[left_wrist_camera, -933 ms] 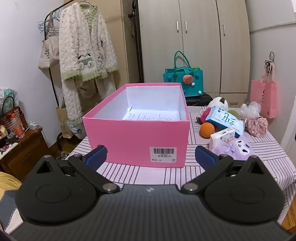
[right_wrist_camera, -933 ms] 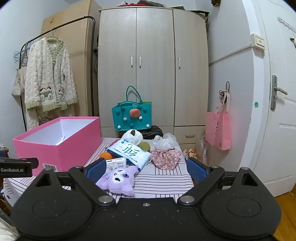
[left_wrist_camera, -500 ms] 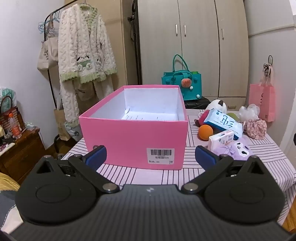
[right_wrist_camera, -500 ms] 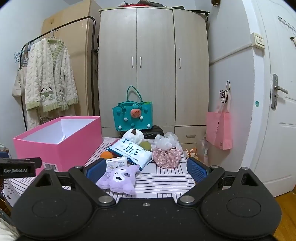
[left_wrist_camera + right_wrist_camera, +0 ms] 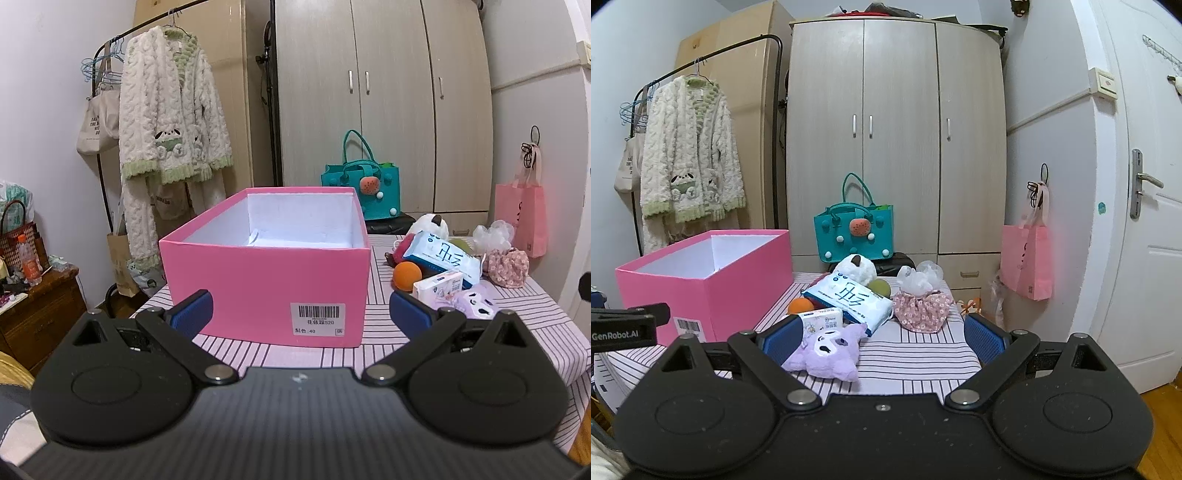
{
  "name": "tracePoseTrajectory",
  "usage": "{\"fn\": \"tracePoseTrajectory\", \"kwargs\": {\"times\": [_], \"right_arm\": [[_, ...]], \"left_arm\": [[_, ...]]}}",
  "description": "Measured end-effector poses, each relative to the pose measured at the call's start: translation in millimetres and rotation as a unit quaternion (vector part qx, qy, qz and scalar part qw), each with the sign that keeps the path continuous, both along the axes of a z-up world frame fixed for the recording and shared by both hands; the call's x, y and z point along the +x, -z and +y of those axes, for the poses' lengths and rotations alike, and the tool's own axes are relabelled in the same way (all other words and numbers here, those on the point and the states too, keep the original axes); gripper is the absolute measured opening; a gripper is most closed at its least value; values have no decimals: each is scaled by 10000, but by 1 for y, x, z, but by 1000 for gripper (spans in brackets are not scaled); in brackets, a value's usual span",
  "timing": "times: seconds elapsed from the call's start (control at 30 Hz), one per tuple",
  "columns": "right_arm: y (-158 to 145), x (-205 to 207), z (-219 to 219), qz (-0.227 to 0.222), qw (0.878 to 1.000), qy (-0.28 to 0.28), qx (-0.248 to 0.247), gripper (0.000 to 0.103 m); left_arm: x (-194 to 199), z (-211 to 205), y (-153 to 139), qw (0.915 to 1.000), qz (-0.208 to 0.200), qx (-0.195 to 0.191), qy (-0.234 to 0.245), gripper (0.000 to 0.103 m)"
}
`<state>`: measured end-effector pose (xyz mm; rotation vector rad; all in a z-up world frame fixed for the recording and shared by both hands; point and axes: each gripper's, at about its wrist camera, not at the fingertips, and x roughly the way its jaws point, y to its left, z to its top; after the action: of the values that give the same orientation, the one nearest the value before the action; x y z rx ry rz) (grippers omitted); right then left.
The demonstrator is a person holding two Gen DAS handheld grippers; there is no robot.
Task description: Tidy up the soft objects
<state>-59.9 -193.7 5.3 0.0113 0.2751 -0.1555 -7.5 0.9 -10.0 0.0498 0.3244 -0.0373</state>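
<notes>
An open pink box (image 5: 266,284) (image 5: 713,280) stands on the striped table (image 5: 517,325) (image 5: 916,350). To its right lie soft things: a purple plush (image 5: 827,350) (image 5: 474,301), a blue-white tissue pack (image 5: 849,299) (image 5: 441,258), a small white box (image 5: 822,319), an orange ball (image 5: 407,275), a floral pouch (image 5: 921,308) (image 5: 508,266), a white plush (image 5: 855,269) and a white mesh puff (image 5: 921,277). My left gripper (image 5: 301,310) is open and empty before the box. My right gripper (image 5: 881,338) is open and empty, just behind the purple plush.
A teal felt bag (image 5: 855,232) stands behind the table by the wardrobe (image 5: 897,136). A fluffy robe (image 5: 171,144) hangs on a rack at the left. A pink bag (image 5: 1028,266) hangs at the right near the door (image 5: 1137,221). A wooden cabinet (image 5: 37,314) is at the left.
My left gripper has drawn back and sunk a little, so the box looks smaller and less of its floor shows. My right gripper has edged slightly left. Both stay open.
</notes>
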Motion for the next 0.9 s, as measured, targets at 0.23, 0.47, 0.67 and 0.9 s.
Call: {"fn": "tracePoseTrajectory", "kwargs": {"times": [0.23,0.47,0.67,0.9], "right_arm": [[10,-7,-4,-241,9996,112,-33,103],[13,-8,-5,-148,9998,123,-39,103],[17,-8,-5,-52,9999,93,-35,103],[18,-8,-4,-23,10000,47,-48,103]], "left_arm": [[-4,3,4,9999,-100,-79,-15,103],[-6,3,7,9999,-90,-47,-6,103],[-8,2,10,10000,-36,-6,-23,103],[-7,0,11,10000,40,35,13,103]]}}
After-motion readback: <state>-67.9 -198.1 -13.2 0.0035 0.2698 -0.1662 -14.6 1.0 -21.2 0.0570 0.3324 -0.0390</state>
